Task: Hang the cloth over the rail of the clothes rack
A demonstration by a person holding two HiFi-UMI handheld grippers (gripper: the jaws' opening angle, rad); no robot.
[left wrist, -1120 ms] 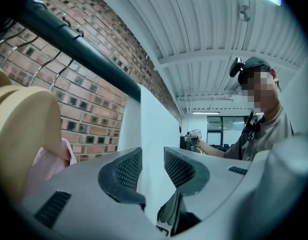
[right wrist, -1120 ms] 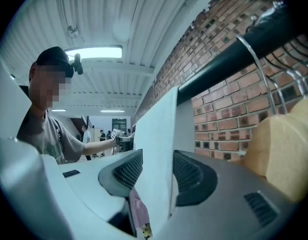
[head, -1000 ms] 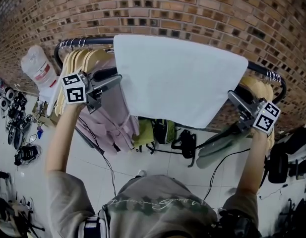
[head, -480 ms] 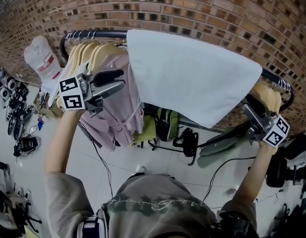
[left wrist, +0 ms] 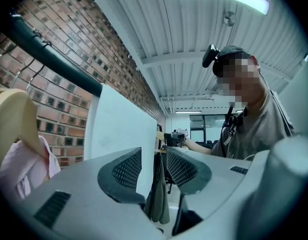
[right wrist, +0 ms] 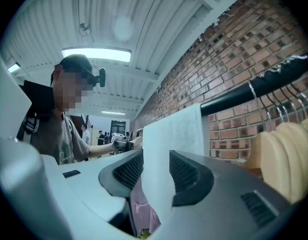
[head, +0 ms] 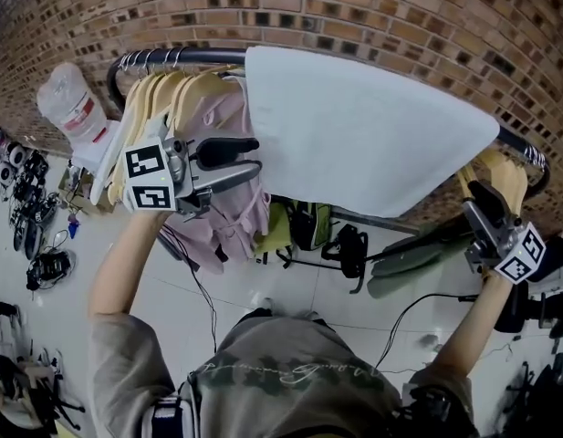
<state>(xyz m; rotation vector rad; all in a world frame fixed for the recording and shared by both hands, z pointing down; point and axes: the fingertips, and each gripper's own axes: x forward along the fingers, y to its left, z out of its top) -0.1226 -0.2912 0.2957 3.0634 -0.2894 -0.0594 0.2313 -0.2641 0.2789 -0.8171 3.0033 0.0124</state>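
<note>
Over the black metal rail (head: 185, 57) of the clothes rack, in front of the brick wall (head: 354, 7), hangs the white rectangular cloth (head: 363, 135). Its long axis runs along the rail, and both flaps fall down from it.

Both forearms are raised and spread, one at each end of the cloth. The left tool (head: 249, 154) points level at the cloth's left edge and the right tool (head: 477, 194) sits just off its lower right corner.

The left tool's jaws stand apart with nothing pressed between the pads; the cloth's edge shows beyond the gap. The right tool's jaws are likewise parted. The cloth's edge lines up with their gap, but the pads are not pressing on it, and I cannot tell whether it lies inside the gap or just past it.

Left of the cloth the rail is crowded with pale wooden hangers (head: 172, 94) and a pink garment (head: 231, 117), which sits right behind the left tool. More hangers sit at the rail's right bend. Below, bags and cables lie on the white tiled floor (head: 290, 290).
</note>
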